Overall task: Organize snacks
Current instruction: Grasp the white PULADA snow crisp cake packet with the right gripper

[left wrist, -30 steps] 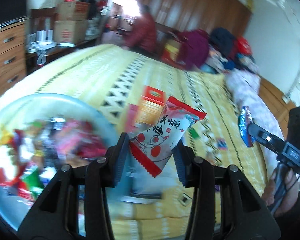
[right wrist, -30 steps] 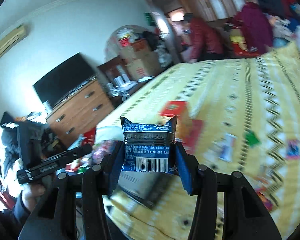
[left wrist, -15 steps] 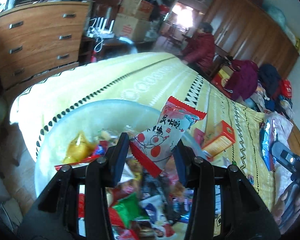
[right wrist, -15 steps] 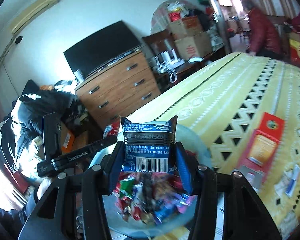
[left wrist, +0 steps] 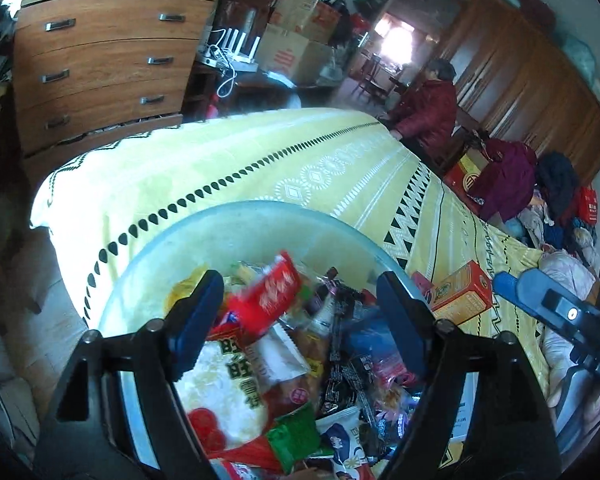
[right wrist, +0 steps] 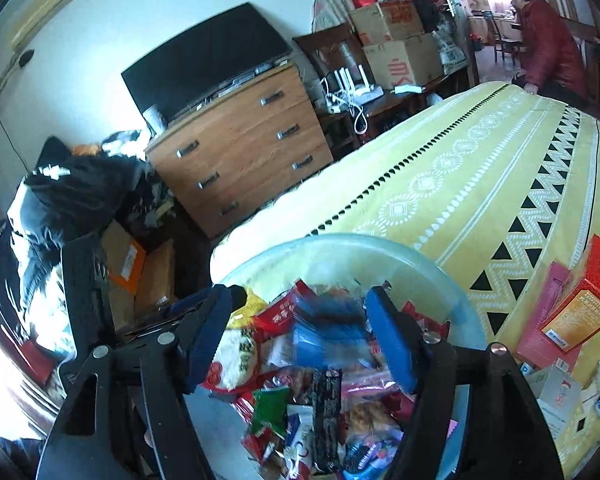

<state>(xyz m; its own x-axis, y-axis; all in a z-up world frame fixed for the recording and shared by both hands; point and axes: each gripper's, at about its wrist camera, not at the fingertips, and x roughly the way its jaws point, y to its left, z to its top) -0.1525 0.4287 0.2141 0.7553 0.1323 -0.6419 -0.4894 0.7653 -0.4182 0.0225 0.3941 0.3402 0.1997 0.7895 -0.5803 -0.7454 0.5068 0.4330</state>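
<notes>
Both the left gripper point(left wrist: 300, 312) and the right gripper point(right wrist: 298, 332) hang over the basin point(left wrist: 236, 228) at the near edge of the bed point(left wrist: 228, 168), jaws just opened wide and gripping nothing. A red packet point(left wrist: 272, 294) and a blurred blue packet point(right wrist: 328, 332) drop loose onto the heaped snacks point(left wrist: 300, 380). Farther along the bed, an orange box point(right wrist: 580, 304) and small packets point(right wrist: 556, 392) remain to collect.
</notes>
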